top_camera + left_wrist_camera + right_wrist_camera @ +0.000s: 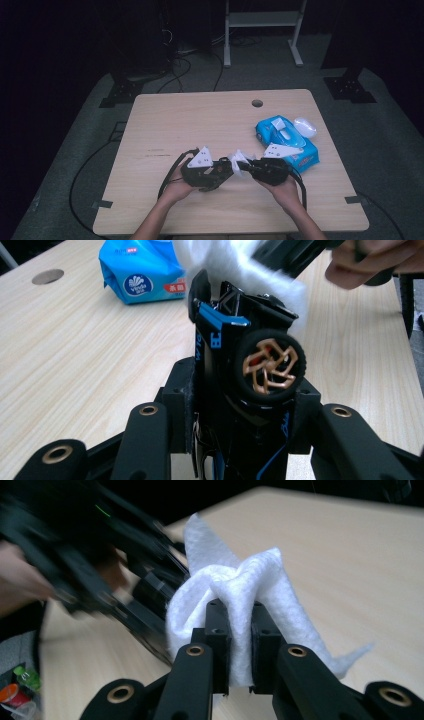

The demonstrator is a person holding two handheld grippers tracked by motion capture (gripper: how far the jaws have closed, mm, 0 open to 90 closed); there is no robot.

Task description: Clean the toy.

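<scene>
A black and blue toy car [245,365] was clamped between the jaws of the left gripper [220,170], low over the table [200,120]. A white wipe [240,600] was pinched by the right gripper [248,167] against it. Farther off lay a blue wipes pack [287,140].

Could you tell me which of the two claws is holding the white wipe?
The right claw, pinching the white wipe; the left claw grips a black toy car.

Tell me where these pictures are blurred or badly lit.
High view: dark surroundings, the pale wooden table evenly lit. Left gripper view: the black-and-blue toy car is sharp, the white wipe above it smeared. Right gripper view: wipe sharp, the other hand-held gripper motion-blurred.
</scene>
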